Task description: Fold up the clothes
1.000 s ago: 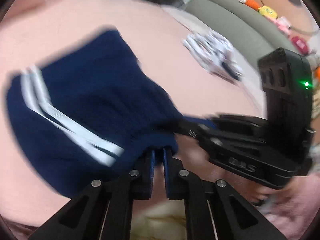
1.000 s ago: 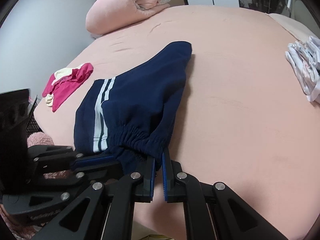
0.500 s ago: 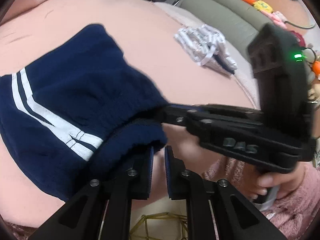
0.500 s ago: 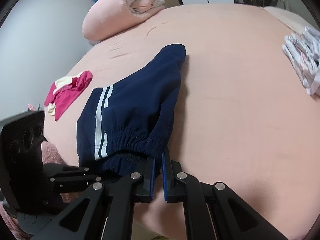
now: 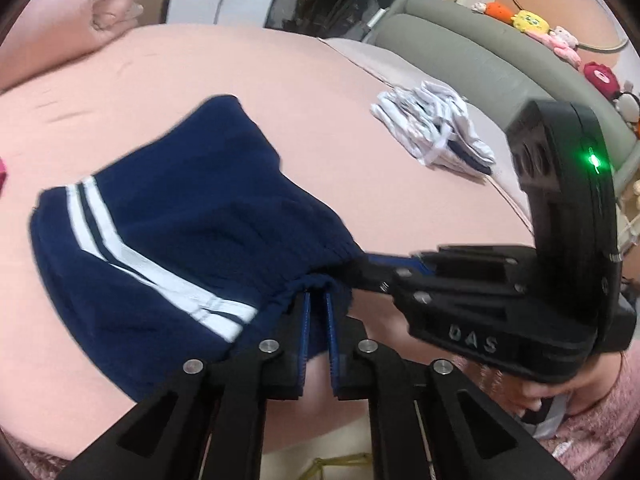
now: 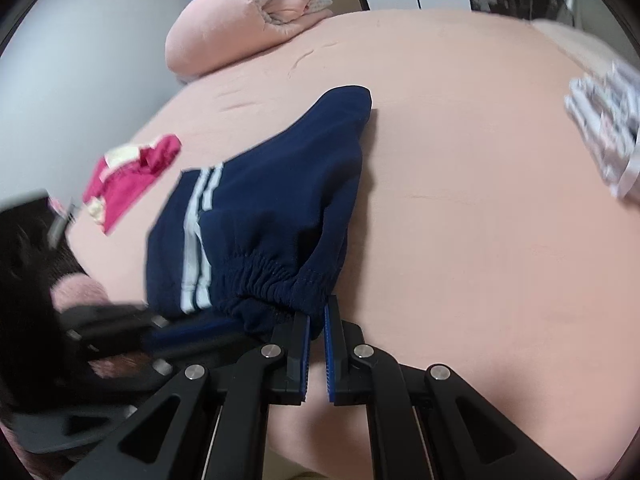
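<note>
Navy shorts with white side stripes (image 5: 180,232) lie on the pink bed (image 5: 340,92), waistband toward me. My left gripper (image 5: 317,300) is shut on the waistband's near edge. My right gripper (image 5: 360,268) comes in from the right in the left wrist view and pinches the same waistband close beside it. In the right wrist view the shorts (image 6: 272,200) hang from my right gripper (image 6: 317,312), shut on the elastic waistband, and the left gripper (image 6: 160,328) shows blurred at lower left.
A white patterned garment (image 5: 436,132) lies on the bed to the right, also in the right wrist view (image 6: 608,132). A magenta garment (image 6: 132,172) lies at the left. A rolled pink blanket (image 6: 240,16) sits at the bed's far end. A grey sofa (image 5: 480,56) lies beyond.
Both grippers keep their hold on the waistband. The shorts have shifted slightly, the waistband drawn toward the bed's near edge, and the two grippers sit closer together.
</note>
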Available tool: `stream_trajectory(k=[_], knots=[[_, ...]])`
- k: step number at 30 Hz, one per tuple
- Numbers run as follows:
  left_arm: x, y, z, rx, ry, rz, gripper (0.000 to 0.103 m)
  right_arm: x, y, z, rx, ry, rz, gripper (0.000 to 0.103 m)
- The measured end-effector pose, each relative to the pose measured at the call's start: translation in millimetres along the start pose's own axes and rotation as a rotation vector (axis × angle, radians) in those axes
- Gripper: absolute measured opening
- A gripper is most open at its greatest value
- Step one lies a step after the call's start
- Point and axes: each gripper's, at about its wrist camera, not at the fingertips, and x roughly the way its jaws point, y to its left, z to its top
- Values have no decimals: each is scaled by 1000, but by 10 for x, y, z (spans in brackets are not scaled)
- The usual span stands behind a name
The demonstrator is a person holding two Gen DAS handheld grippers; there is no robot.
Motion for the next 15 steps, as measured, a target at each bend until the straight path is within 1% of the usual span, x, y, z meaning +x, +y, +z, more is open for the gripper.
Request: stream_trajectory(k=[1, 4, 7, 9, 10, 11, 13, 14, 15], knots=[[12, 26, 11, -12, 4, -5, 4, -3, 15, -8, -9, -1, -9, 4], [150, 50, 20, -46, 74, -105, 4, -43, 48, -16, -19, -3, -9, 4], [43, 58, -22, -78, 72, -156, 4, -78, 27, -3, -2, -15, 11, 4], [-23, 71, -49, -106, 73, -172, 9, -59, -63, 12, 51, -1, 54, 4], [-41, 70, -59, -116, 74, -174, 19, -52, -115, 15, 78, 5, 79, 4], [-41, 45, -63, -109, 70, -177, 35, -49, -148, 15, 93, 9, 98, 4], [-19, -19, -75, -82, 69, -194, 54, -34, -171, 21, 99, 19, 122, 4], [0, -66, -75, -64, 68, -193, 55, -28, -172, 26, 101, 22, 131, 4], [16, -125, -68, -31, 55, -173, 55, -25, -165, 33, 105, 22, 134, 4]])
